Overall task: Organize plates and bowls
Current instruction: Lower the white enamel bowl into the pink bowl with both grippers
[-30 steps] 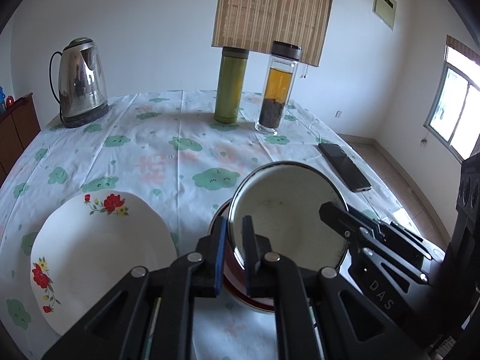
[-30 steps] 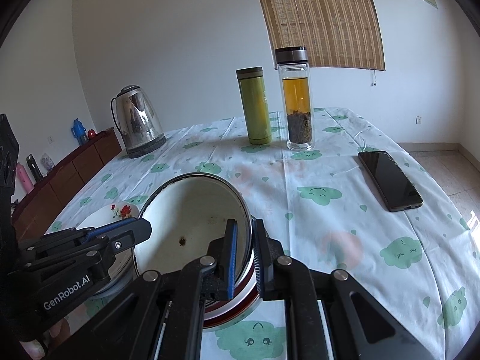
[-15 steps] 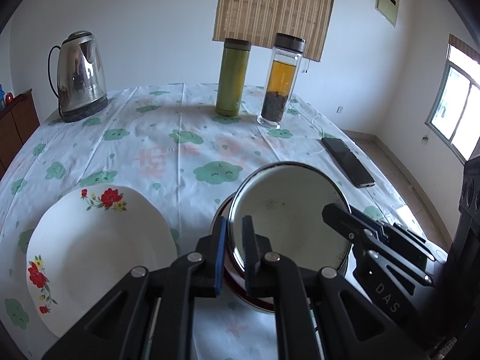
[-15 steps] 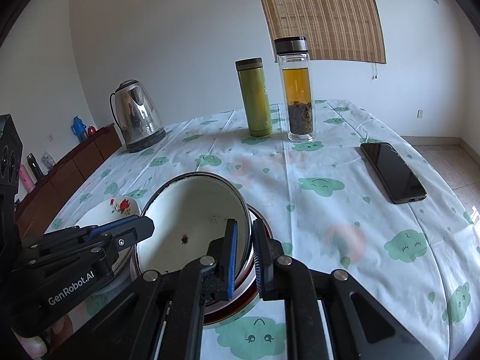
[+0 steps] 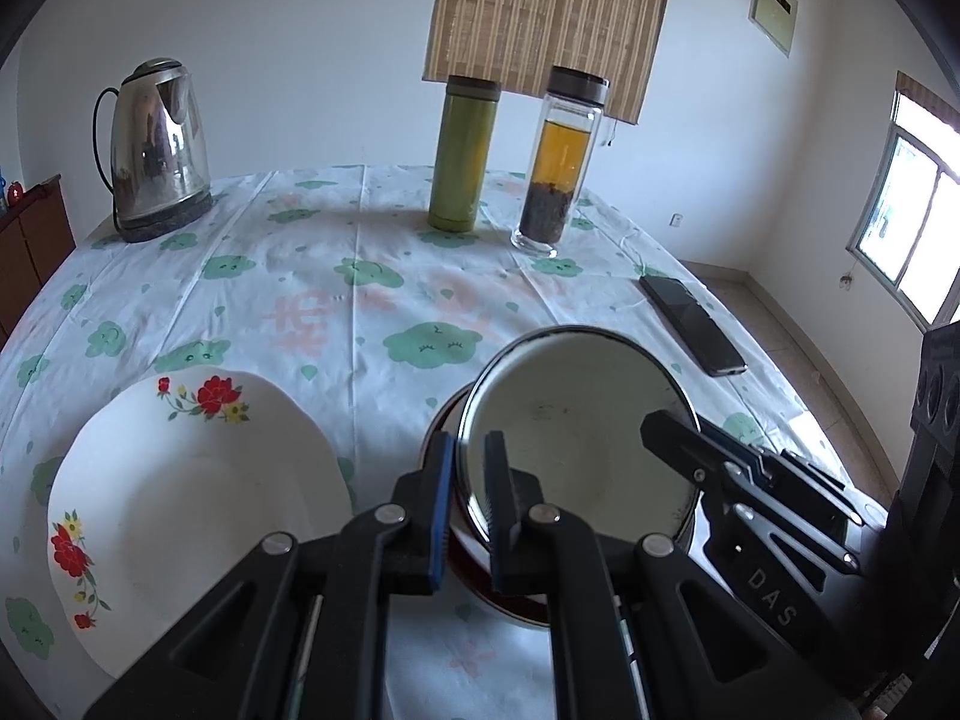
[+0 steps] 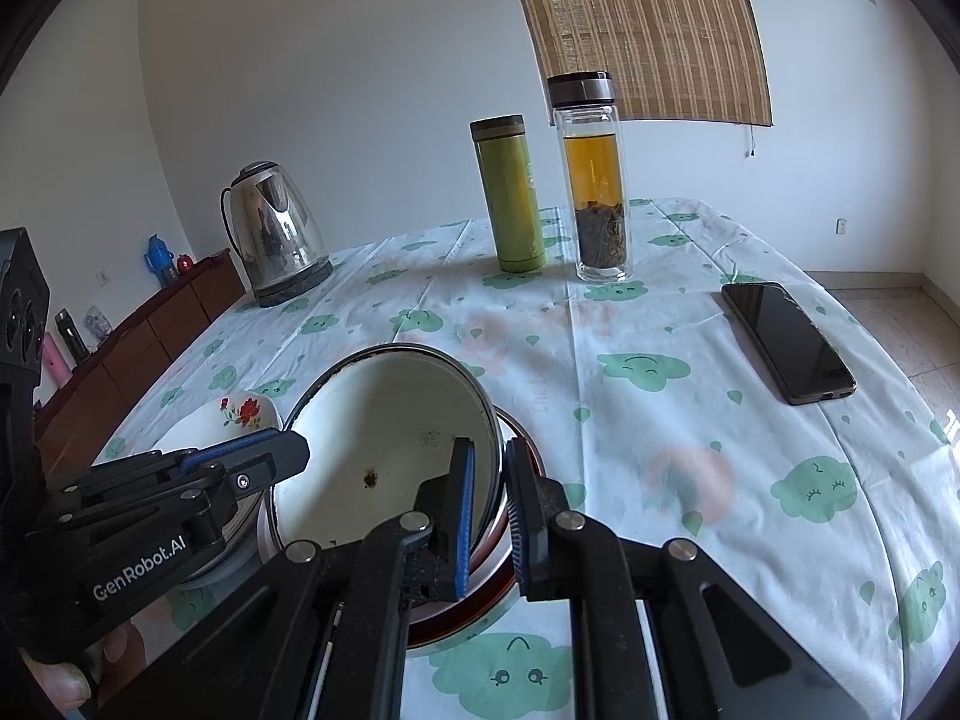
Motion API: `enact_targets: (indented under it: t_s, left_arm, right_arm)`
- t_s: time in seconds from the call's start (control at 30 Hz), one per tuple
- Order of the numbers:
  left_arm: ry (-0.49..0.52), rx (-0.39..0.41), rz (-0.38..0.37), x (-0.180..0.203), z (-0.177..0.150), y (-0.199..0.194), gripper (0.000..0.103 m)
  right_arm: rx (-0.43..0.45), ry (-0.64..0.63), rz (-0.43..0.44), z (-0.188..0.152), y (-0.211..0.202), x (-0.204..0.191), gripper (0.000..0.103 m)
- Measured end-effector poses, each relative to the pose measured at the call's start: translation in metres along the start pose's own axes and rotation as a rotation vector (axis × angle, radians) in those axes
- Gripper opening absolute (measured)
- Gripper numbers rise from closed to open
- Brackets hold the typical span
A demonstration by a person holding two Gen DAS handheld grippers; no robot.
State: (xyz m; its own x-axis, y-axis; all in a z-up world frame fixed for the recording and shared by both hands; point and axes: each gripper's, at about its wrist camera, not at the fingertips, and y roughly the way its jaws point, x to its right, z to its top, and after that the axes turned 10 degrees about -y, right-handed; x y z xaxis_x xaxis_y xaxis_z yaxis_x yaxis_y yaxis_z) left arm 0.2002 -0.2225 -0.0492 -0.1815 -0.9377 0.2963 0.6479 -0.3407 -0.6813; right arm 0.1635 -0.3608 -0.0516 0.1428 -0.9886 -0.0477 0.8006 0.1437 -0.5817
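A white enamel bowl [image 5: 576, 420] with a dark rim sits tilted on a red-rimmed bowl [image 5: 516, 606] near the table's front edge. My left gripper [image 5: 468, 441] is shut on the white bowl's left rim. My right gripper [image 6: 487, 447] grips the opposite rim of the white bowl [image 6: 384, 420], with the wall between its blue pads; its jaws are just opening. Each gripper shows in the other's view: the right gripper [image 5: 660, 420], the left gripper [image 6: 294, 450]. A white plate with red flowers [image 5: 192, 480] lies to the left of the bowls.
At the back stand a steel kettle [image 5: 159, 150], a green flask [image 5: 462, 156] and a glass tea bottle [image 5: 561, 162]. A black phone [image 5: 690, 324] lies at the right. A wooden sideboard [image 6: 150, 336] runs along the left wall.
The right gripper's pads stand a touch wider apart around the rim. Both hands and the white bowl have kept their place.
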Motion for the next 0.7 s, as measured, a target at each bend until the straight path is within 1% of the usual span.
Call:
enact_targets:
  t_s: [0.3,0.4,0.43,0.47,0.5,0.53,0.6,0.7]
  left_arm:
    - [-0.013,-0.007,-0.016,0.000,0.001,-0.001,0.007]
    - [-0.012,-0.005,-0.016,0.001,0.000,-0.001,0.007]
    - [-0.012,-0.006,-0.013,0.001,0.000,-0.001,0.007]
    - [-0.016,-0.007,-0.012,0.000,0.000,-0.001,0.007]
    - [-0.021,-0.009,-0.015,-0.001,0.000,0.000,0.007]
    - [-0.024,-0.010,-0.017,-0.001,0.001,0.000,0.007]
    - [-0.028,-0.008,-0.017,-0.002,0.001,-0.001,0.007]
    - [-0.028,-0.008,-0.014,-0.002,0.001,0.000,0.007]
  right_arm:
    - [0.018,0.029,0.024,-0.001,0.000,0.004,0.014]
    - [0.049,0.032,0.036,0.001,-0.006,0.004,0.016]
    - [0.061,0.030,0.033,0.002,-0.008,0.003,0.017]
    - [0.069,0.025,0.028,0.002,-0.008,0.002,0.025]
    - [0.074,0.021,0.023,0.003,-0.009,0.001,0.035]
    - [0.079,0.017,0.013,0.003,-0.010,0.001,0.038]
    - [0.082,0.001,-0.022,0.003,-0.009,0.000,0.038]
    - [0.086,0.004,-0.038,0.005,-0.006,0.001,0.038]
